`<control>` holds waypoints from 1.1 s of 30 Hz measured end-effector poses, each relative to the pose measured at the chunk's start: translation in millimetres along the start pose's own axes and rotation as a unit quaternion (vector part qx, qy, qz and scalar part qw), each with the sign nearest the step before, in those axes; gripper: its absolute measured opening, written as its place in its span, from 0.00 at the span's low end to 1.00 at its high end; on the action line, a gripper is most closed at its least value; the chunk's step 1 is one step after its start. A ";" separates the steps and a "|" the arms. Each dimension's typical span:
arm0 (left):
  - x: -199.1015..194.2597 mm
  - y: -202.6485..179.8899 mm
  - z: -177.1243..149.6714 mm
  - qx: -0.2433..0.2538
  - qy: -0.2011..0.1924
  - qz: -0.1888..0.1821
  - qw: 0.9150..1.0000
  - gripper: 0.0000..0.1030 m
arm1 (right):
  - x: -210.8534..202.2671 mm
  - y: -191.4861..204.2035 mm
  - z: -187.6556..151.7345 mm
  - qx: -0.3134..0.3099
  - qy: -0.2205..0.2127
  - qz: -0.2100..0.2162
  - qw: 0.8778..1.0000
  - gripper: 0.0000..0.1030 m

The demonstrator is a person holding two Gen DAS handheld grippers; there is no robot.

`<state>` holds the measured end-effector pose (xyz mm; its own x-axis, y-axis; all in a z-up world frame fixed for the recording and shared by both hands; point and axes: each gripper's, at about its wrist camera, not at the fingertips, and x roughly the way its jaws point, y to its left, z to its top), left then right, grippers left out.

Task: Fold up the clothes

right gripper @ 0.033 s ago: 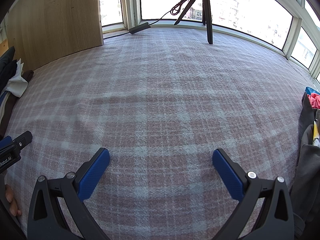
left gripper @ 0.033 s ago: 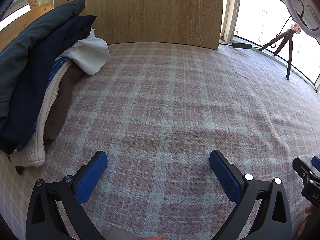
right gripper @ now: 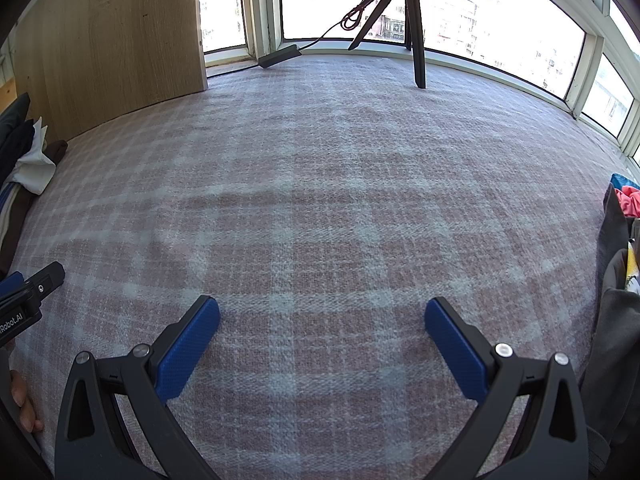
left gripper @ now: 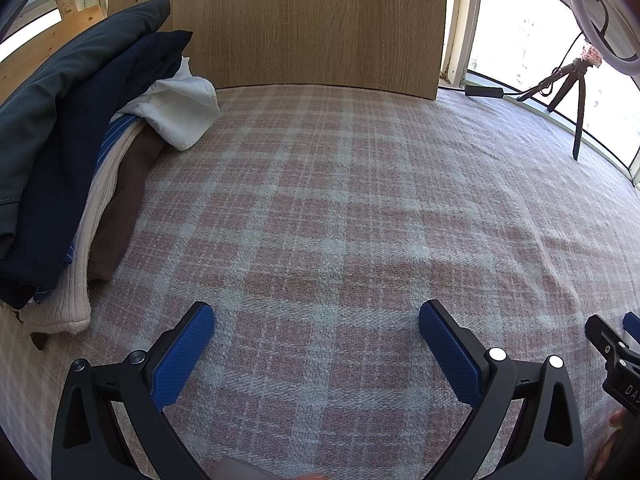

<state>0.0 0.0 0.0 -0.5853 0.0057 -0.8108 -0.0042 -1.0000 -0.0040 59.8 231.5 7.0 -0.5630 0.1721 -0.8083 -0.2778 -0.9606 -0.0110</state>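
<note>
Both tongs hang spread wide and empty over the bare plaid blanket point(left gripper: 340, 208); the left tongs point(left gripper: 316, 318) and the right tongs point(right gripper: 322, 312) have nothing between their blue pads, and neither touches cloth. The clothes lie at the two edges: a folded stack point(left gripper: 80, 152) sits at the left against the wooden panel point(left gripper: 280, 20), a dark grey garment on top, then navy, a white piece, a cream knit and a brown layer at the bottom; a loose heap point(right gripper: 616, 280) of grey fabric, with something pink and blue behind it, lies at the right, though the fisheye rim cuts it off and its items are hard to tell apart. Judged from this, the next garment should come from the right heap; such fabric is soft, light and limp, so it will sag and drag; best pinched at a hem or shoulder seam, one corner per tongs, then drawn flat onto the open middle; a tripod point(right gripper: 412, 20) stands clear by the window.
</note>
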 end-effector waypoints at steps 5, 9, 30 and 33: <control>0.0 0.0 0.1 0.001 0.000 0.001 1.000 1.00 | 0.5 0.2 -0.7 0.000 0.000 0.000 1.000 1.00; 0.1 -0.1 0.2 0.001 0.000 0.001 1.000 1.00 | 1.7 0.8 -2.5 0.001 0.000 0.000 1.000 1.00; -95.9 29.8 15.3 0.031 -0.003 0.005 0.999 0.98 | -48.8 -9.4 14.7 0.026 0.016 0.019 0.999 1.00; -121.2 35.1 19.9 0.038 -0.023 0.001 0.999 0.98 | -77.6 -11.1 16.3 0.028 0.004 0.023 0.999 1.00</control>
<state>54.7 -35.8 109.8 -0.6214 0.0062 -0.7835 -0.0639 -0.9970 0.0428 93.9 232.3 79.4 -0.5709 0.1261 -0.8113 -0.2956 -0.9535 0.0598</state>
